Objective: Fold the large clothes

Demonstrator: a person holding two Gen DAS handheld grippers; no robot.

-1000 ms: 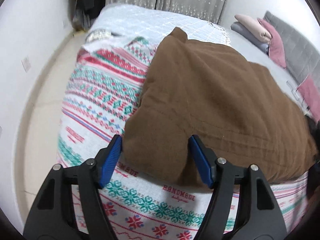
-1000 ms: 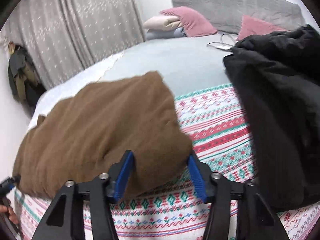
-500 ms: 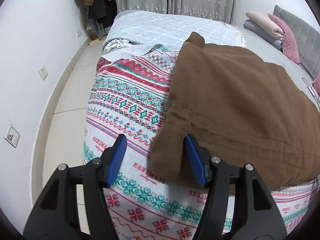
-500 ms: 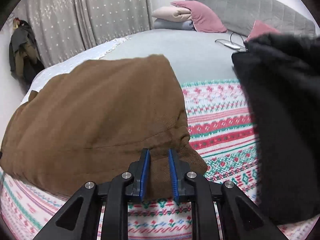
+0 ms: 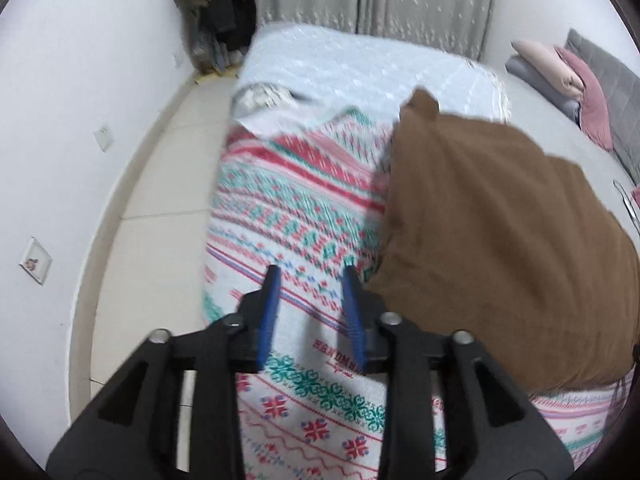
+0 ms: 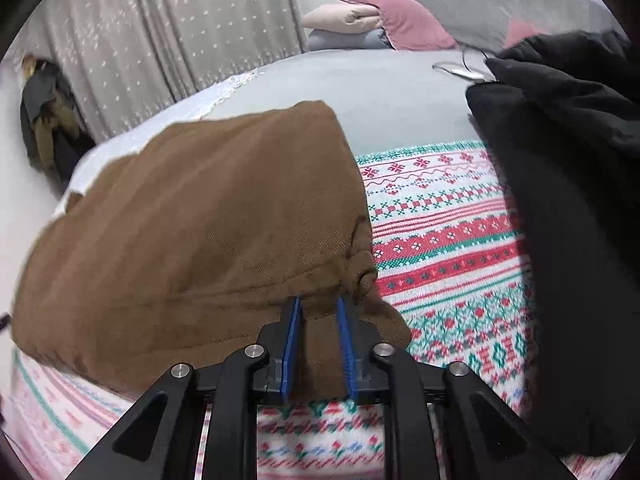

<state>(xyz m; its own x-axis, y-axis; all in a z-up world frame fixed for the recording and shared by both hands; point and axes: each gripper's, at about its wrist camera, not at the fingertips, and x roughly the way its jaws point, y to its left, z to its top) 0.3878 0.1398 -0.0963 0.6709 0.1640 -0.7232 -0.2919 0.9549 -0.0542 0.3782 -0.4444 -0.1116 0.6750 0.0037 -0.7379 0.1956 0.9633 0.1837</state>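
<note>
Brown garment (image 5: 500, 240): lying folded on the patterned blanket (image 5: 296, 220) on the bed. Left gripper (image 5: 310, 314): shifted off the garment's corner, fingers closing on nothing. Right gripper (image 6: 318, 344): fingers reopening slightly, near hem between them. Fold judged nearly finished.

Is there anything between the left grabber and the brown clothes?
Nothing visible. The left gripper, jaws closing on nothing, hangs over bare patterned blanket, with the brown garment just beside its right finger.
</note>
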